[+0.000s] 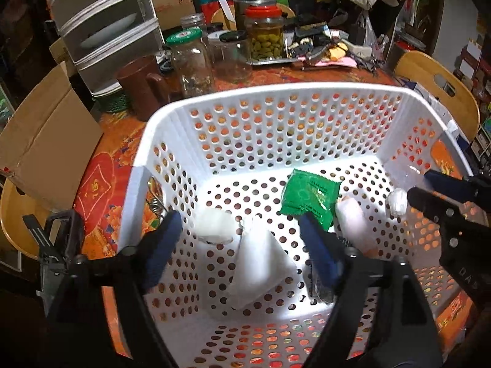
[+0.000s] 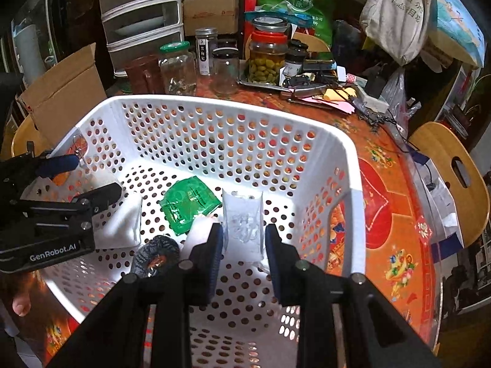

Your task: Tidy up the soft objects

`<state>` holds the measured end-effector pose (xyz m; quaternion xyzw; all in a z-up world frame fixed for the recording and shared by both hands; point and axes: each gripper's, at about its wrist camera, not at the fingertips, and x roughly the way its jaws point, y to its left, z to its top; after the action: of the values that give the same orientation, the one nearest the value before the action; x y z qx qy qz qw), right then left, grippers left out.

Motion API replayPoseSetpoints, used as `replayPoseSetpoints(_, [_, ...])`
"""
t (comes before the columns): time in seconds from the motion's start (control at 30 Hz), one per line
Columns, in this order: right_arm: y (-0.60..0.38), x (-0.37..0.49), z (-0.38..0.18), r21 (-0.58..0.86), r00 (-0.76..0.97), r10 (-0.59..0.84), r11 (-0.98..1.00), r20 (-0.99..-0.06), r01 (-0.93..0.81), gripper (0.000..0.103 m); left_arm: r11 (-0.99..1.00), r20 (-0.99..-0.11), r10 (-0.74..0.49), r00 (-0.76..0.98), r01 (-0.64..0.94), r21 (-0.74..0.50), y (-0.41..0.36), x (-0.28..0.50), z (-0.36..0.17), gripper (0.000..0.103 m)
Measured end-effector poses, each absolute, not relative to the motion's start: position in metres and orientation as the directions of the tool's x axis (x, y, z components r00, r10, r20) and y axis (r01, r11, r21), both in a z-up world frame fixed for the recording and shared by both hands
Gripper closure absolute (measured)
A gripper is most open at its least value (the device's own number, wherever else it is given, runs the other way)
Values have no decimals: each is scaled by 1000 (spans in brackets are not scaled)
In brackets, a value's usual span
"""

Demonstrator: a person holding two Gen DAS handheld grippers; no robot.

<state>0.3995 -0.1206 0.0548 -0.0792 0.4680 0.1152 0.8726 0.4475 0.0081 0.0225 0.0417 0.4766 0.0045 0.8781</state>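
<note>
Setting: lived-in home dining area. Evidence: surface (image 2: 383, 214) under red festive cloth, crowded with glass jars (image 2: 178, 67), pickle jar (image 2: 266, 58), plastic drawer unit (image 2: 141, 9), cardboard box (image 2: 61, 92), wooden chairs (image 2: 454, 165), hanging tote bag (image 2: 396, 9).

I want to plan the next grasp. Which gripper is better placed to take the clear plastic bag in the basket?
Right. The right gripper is open with the clear plastic bag between its fingers; the left gripper hangs over white cloth.

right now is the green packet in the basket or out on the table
In the basket. The green packet lies flat on the perforated floor of the white basket, among white soft items, with both grippers open above it.
</note>
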Motion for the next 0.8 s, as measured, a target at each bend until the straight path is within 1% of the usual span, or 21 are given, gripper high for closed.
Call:
replayPoseSetpoints(0.07, [-121,396,57,-25,544,136,960,-828,-278,59,997,-831,41,555,31,70,9,445,26,18])
replayPoseSetpoints(0.1, [-121,395,59,-20,547,143,960,-825,-280,48,997,-827,39,561,34,70,9,443,28,15])
replayPoseSetpoints(0.13, [-122,393,61,-17,552,149,959,-820,-283,40,997,-823,42,566,34,75,9,441,30,14])
replayPoseSetpoints(0.27, [-127,384,68,7,570,174,959,-803,-282,31,996,-805,44,591,40,84,10,429,38,7])
replayPoseSetpoints(0.3, [-129,380,71,12,577,179,960,-797,-281,25,996,-800,45,598,40,85,10,424,41,5])
replayPoseSetpoints(0.33, [-130,377,74,16,585,185,959,-790,-282,21,996,-795,43,605,40,85,11,420,44,5])
replayPoseSetpoints(0.37, [-132,372,77,22,592,193,958,-782,-284,20,996,-788,39,614,42,82,12,415,47,3])
replayPoseSetpoints(0.43, [-136,360,85,49,605,225,955,-763,-293,13,996,-771,37,636,38,79,16,402,53,0])
replayPoseSetpoints(0.5, [-140,347,93,67,619,245,953,-746,-296,8,997,-749,32,662,29,69,21,387,62,0])
replayPoseSetpoints(0.63, [-147,314,103,52,658,231,958,-717,-280,6,998,-718,20,696,27,55,30,348,77,0])
replayPoseSetpoints(0.73, [-148,279,103,-6,682,169,969,-712,-246,6,997,-688,45,724,9,74,35,310,88,0])
replayPoseSetpoints(0.8, [-147,245,102,-28,710,170,966,-684,-258,6,998,-665,27,747,19,62,39,283,96,0])
